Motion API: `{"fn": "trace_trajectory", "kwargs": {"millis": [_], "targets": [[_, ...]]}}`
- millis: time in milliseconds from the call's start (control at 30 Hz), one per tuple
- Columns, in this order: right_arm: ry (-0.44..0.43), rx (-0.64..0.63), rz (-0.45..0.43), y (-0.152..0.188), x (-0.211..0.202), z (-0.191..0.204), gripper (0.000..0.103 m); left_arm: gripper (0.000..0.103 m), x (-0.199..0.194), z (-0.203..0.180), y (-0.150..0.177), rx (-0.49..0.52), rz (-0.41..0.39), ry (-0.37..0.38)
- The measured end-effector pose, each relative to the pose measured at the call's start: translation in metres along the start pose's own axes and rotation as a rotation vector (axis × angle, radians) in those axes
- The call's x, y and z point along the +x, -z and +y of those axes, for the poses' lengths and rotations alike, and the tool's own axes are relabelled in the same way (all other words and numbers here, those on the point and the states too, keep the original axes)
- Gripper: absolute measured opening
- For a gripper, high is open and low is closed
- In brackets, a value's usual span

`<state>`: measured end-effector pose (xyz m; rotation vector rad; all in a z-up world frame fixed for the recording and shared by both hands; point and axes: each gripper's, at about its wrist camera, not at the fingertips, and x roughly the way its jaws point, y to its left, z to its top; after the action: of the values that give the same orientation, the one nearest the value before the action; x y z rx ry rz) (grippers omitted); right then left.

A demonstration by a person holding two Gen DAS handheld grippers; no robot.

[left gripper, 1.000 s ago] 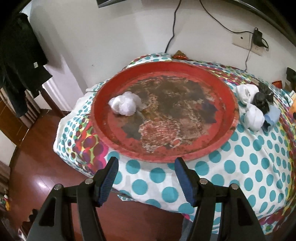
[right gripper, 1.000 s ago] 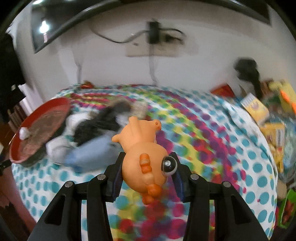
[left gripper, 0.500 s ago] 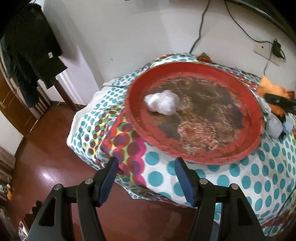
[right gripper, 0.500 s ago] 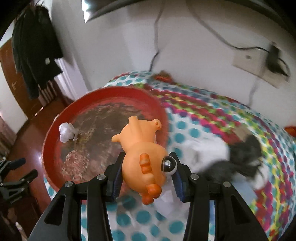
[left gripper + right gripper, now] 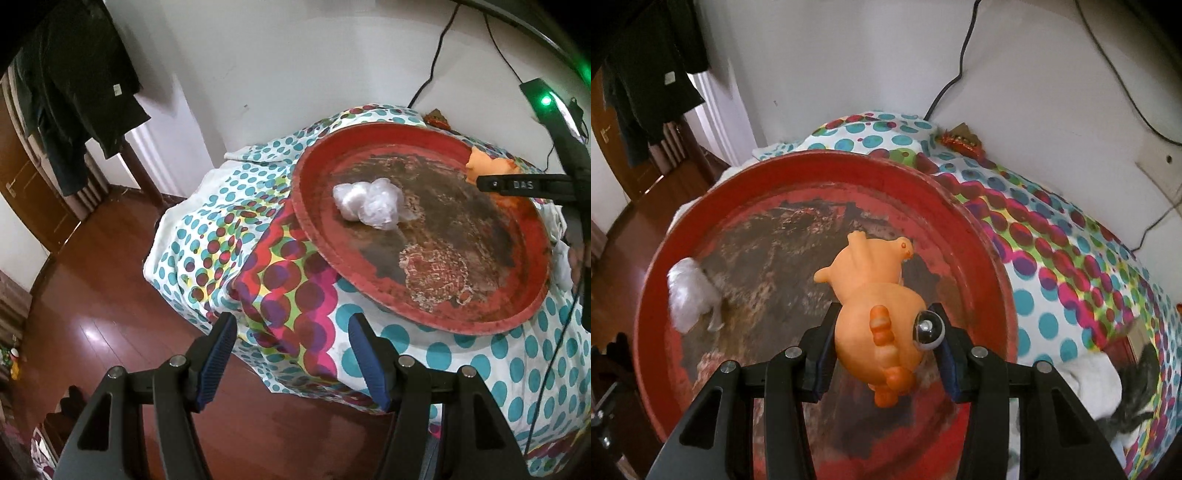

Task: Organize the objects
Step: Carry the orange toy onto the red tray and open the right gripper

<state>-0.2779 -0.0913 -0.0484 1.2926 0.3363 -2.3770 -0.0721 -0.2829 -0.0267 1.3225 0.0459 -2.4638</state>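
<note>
My right gripper [image 5: 882,350] is shut on an orange rubber toy animal [image 5: 875,295] with a big eye, held above the worn red round tray [image 5: 982,236]. A crumpled white plastic bag [image 5: 685,291] lies at the tray's left side. In the left wrist view the same tray [image 5: 314,229] sits on the dotted cloth with the white bag [image 5: 369,201] inside it, and the toy [image 5: 487,166] shows at its far right rim, in the right gripper [image 5: 524,184]. My left gripper [image 5: 291,365] is open and holds nothing, hanging over the table's near left corner.
The table wears a bright dotted cloth [image 5: 280,280]. White and dark rolled cloths [image 5: 1126,384] lie right of the tray. Cables [image 5: 953,74] run down the white wall behind. Dark clothes [image 5: 74,92] hang at the left above a wooden floor [image 5: 92,314].
The right gripper has carried the orange toy leftward from over the cloth pile to above the red tray. The left gripper has drifted left, toward the table's corner, staying open.
</note>
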Motion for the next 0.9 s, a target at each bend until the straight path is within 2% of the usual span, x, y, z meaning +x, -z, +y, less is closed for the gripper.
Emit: {"fn": "trace_trajectory", "kwargs": {"millis": [233, 500, 533, 600, 667, 900], "targets": [[0.016, 0.022, 0.031, -0.015, 0.017, -0.004, 0.044, 0.065, 0.006, 0.004, 0.0, -0.009, 0.015, 0.013], [0.018, 0.03, 0.044, -0.014, 0.022, -0.005, 0.048, 0.065, 0.005, 0.002, 0.0, -0.004, 0.014, 0.046], [0.016, 0.034, 0.042, -0.014, 0.022, -0.005, 0.049, 0.065, 0.005, 0.002, 0.0, -0.005, 0.015, 0.048], [0.023, 0.019, 0.029, -0.013, 0.018, -0.004, 0.063, 0.065, 0.004, 0.001, 0.0, -0.003, 0.015, 0.05], [0.037, 0.009, 0.011, -0.011, 0.011, -0.003, 0.069, 0.065, 0.003, -0.001, 0.001, 0.001, 0.015, 0.045], [0.025, 0.008, -0.046, 0.005, -0.023, -0.008, 0.069, 0.065, -0.001, -0.009, 0.001, 0.028, 0.009, 0.058]]}}
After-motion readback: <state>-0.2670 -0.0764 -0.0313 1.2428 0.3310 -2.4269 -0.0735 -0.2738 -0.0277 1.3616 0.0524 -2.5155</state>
